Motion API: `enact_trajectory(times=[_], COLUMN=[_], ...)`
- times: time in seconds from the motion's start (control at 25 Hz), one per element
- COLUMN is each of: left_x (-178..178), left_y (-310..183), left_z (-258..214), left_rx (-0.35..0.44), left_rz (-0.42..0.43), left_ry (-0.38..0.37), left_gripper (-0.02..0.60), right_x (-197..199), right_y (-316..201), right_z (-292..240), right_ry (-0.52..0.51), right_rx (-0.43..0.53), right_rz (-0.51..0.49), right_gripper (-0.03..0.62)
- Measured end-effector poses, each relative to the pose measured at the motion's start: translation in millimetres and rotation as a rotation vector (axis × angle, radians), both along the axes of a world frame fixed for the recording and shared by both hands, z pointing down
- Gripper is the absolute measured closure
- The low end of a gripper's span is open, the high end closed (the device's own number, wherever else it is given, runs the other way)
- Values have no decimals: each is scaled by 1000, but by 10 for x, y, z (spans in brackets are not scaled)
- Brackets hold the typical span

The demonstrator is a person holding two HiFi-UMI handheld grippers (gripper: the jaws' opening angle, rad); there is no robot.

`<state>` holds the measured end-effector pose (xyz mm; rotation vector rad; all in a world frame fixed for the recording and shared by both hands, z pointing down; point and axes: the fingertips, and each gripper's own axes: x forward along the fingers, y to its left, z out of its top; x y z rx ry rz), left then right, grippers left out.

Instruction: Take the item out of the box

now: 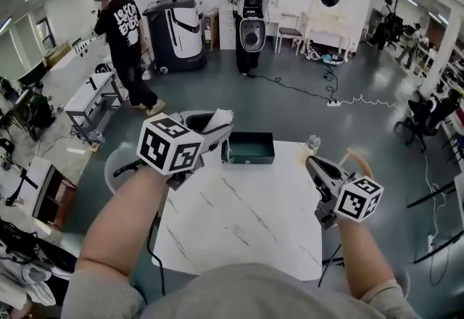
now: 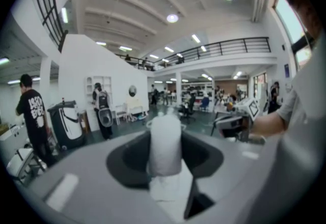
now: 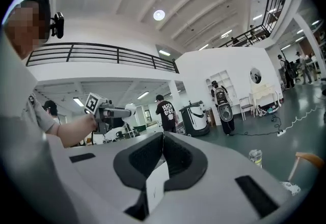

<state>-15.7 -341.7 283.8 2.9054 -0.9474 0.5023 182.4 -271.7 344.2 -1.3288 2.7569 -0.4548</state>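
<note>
A dark green open box (image 1: 248,148) sits at the far edge of the white marble table (image 1: 246,223). My left gripper (image 1: 223,130) is raised just left of the box and is shut on a white rolled item (image 1: 220,119). In the left gripper view the roll (image 2: 165,142) stands upright between the jaws. My right gripper (image 1: 312,163) hovers over the table's right edge, apart from the box. In the right gripper view its jaws (image 3: 163,139) meet in a closed line with nothing held.
A small clear jar (image 1: 313,142) stands at the table's far right corner, beside a wooden chair (image 1: 357,159). A round stool (image 1: 117,165) is left of the table. Two people (image 1: 127,42) stand far behind, near a grey cart (image 1: 90,98).
</note>
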Motion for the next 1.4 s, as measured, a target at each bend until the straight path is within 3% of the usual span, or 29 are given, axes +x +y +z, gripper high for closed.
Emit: enact_trajectory(times=[0.44, 0.8, 1.08, 1.4], left_x=[254, 366, 408, 248], left_y=[724, 1210, 1455, 1701], left_z=[-164, 44, 351, 537], left_rx=[16, 1, -17, -38], left_rz=[-78, -150, -199, -198], left_ry=[88, 118, 130, 144], left_gripper=[407, 407, 407, 407], right_x=[277, 394, 345, 140], right_y=[520, 845, 987, 1121], right_z=[-281, -213, 17, 53], right_ry=[25, 30, 57, 107], right_rx=[23, 54, 69, 84], right_rz=[-81, -150, -191, -203], right_gripper=[586, 585, 586, 586])
